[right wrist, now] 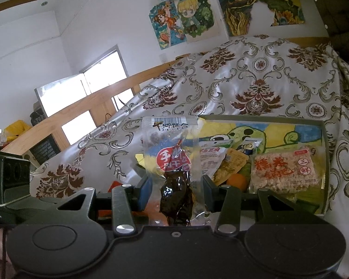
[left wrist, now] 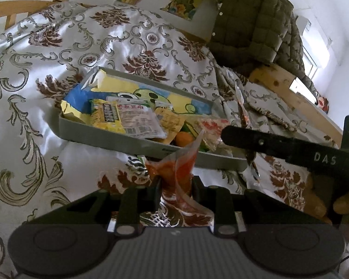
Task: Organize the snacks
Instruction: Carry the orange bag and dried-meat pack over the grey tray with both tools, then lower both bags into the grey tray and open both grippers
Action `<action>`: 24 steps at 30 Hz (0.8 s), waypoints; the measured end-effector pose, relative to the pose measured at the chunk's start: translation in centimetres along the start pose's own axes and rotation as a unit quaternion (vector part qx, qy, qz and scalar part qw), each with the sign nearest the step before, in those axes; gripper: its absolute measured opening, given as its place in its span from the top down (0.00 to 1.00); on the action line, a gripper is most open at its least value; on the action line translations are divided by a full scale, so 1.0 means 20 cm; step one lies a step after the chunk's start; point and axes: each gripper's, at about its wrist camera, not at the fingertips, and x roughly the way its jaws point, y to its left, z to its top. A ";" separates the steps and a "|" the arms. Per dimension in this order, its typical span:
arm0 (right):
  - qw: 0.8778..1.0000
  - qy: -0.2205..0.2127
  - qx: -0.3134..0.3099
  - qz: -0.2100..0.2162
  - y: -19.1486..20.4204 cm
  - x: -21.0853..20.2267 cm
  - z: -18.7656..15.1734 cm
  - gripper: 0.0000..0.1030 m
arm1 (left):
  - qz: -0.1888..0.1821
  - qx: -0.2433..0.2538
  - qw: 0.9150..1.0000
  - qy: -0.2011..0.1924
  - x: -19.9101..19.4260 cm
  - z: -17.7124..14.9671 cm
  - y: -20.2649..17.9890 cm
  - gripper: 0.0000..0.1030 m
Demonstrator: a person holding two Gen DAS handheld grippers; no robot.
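Both hands are carrying snacks to the tray (left wrist: 128, 143) on the bed. The left gripper (left wrist: 174, 183) pinches a red packet (left wrist: 179, 169); the right gripper (right wrist: 175, 189) clamps a clear packet (right wrist: 172, 160) of dark dried meat. Next, lower each over the tray's near edge and release.

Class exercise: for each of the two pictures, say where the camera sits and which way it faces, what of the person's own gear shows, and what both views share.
Left wrist view: on the left gripper, facing down at the grey tray on the patterned bedspread; its jaws pinch an orange-red packet; the other gripper's black body crosses at right.
Right wrist view: on the right gripper, facing the same tray and bedspread; a dark meat snack packet stands between its fingers.
Shared: tray, bedspread, wall drawings.
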 end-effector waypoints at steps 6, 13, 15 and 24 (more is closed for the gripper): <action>1.000 -0.022 -0.001 -0.019 -0.04 -0.01 0.05 0.53 | -0.008 0.002 0.999 -0.037 -0.08 0.05 -0.02 0.70; 0.996 -0.039 0.038 -0.065 -0.16 0.08 0.14 0.53 | 0.001 0.028 0.995 -0.099 -0.08 0.26 -0.05 0.70; 0.995 -0.040 0.043 -0.075 -0.19 0.13 0.16 0.53 | 0.006 0.025 0.994 -0.110 -0.04 0.32 -0.03 0.70; 0.994 -0.035 0.053 -0.092 -0.24 0.34 0.19 0.53 | 0.035 0.003 0.992 -0.121 0.27 0.46 0.14 0.70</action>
